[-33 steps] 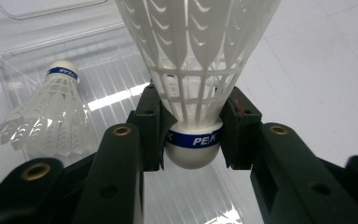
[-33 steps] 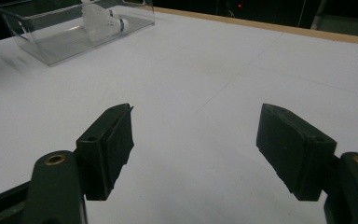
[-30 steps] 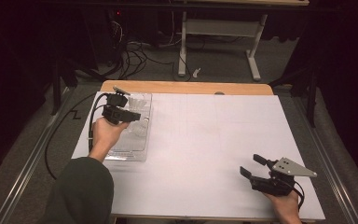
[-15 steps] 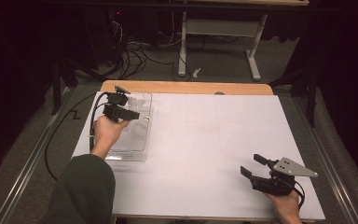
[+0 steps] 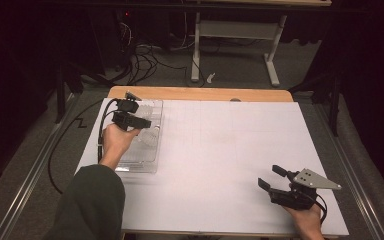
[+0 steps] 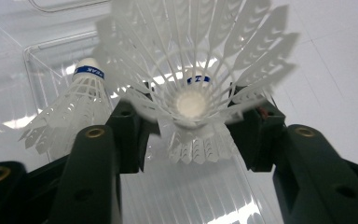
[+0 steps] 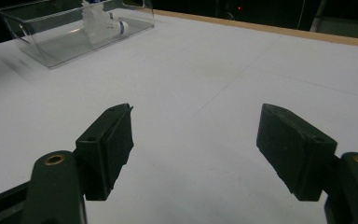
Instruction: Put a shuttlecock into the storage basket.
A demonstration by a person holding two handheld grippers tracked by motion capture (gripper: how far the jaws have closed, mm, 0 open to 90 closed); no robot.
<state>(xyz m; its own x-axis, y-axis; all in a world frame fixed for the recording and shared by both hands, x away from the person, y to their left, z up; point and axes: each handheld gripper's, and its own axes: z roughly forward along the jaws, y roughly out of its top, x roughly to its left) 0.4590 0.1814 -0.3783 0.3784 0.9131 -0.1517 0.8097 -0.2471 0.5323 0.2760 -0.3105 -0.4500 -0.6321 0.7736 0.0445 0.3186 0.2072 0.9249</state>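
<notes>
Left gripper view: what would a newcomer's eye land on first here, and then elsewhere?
A white shuttlecock sits between the left tongs, feathers fanned toward the camera, over a clear plastic box at the table's left. A second shuttlecock lies in that box. The right tongs hang open over the bare white table.
</notes>
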